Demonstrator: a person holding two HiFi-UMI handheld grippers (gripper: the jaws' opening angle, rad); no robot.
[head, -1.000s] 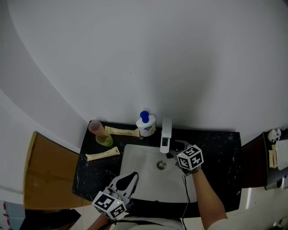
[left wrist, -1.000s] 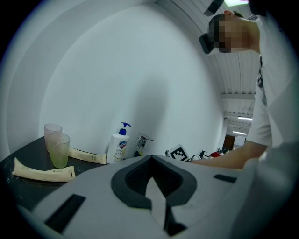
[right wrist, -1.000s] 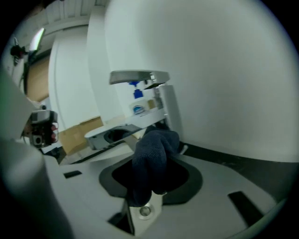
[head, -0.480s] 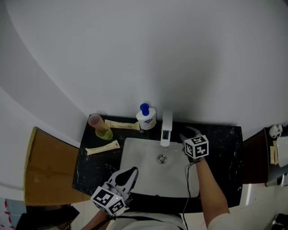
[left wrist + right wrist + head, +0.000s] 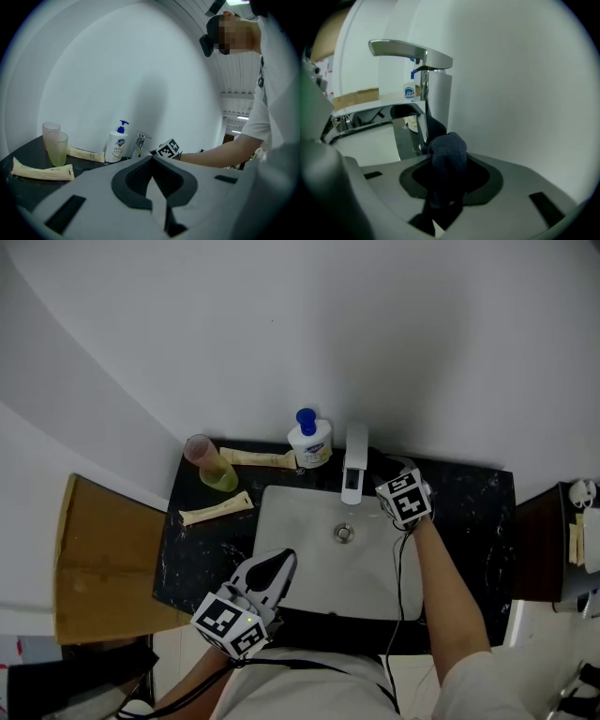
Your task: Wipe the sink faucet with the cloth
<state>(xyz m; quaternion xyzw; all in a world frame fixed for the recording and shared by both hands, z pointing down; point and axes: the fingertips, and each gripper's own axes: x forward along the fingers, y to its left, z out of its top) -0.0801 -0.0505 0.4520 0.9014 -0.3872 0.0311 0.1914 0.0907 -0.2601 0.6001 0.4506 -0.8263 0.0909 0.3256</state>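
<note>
Fingers [image 5: 486, 180] of right gripper [image 5: 448, 164] are clamped on the dark cloth [image 5: 449, 145], whose bunched end sits at the base of the faucet [image 5: 352, 463], on its right side in the upper middle of the head view; actual contact is hard to confirm. Left gripper [image 5: 279, 565] has its fingers pressed together with nothing between them and hangs over the near rim of the sink [image 5: 281, 531], lower centre-left. Soap bottle [image 5: 310, 441] stands just left of the faucet on the black surface [image 5: 192, 563], with two cups [image 5: 210, 465] and two tubes [image 5: 217, 510] further upper left, all clear of the cloth side.
</note>
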